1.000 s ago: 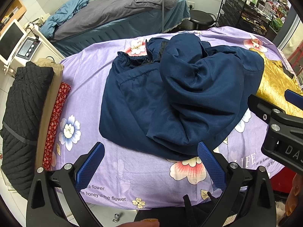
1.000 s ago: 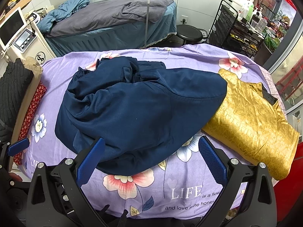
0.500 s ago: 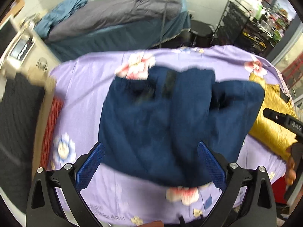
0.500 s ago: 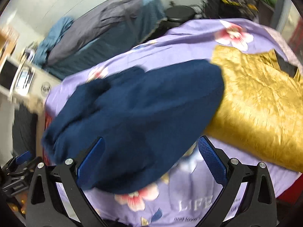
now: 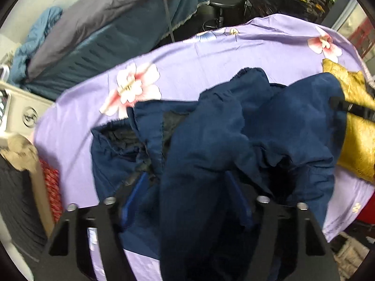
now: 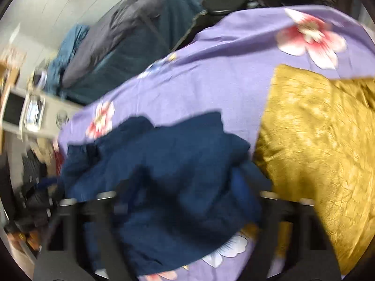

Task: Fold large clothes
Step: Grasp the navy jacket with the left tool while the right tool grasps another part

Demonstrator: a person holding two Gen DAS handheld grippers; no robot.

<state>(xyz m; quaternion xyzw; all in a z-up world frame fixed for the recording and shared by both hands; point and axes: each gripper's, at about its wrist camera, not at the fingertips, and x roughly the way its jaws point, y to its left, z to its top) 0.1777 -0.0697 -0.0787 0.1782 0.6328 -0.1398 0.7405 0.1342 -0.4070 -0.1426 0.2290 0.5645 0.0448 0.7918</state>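
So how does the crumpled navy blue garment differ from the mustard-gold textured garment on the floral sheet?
The crumpled navy blue garment is plain, matte and bunched in a heap, while the mustard-gold textured garment is shiny, crinkle-patterned and lies flat. The navy one has cloth between the fingers of both tools; the gold one has no tool on it. Both lie on the lilac floral sheet.

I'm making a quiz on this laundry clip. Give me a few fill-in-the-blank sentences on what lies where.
1. The crumpled garment between the left gripper's fingers is dark ____.
2. The bedsheet under it is ____ with flowers.
3. The folded cloth beside the dark garment is ____ in colour.

Missing words: blue; purple; gold
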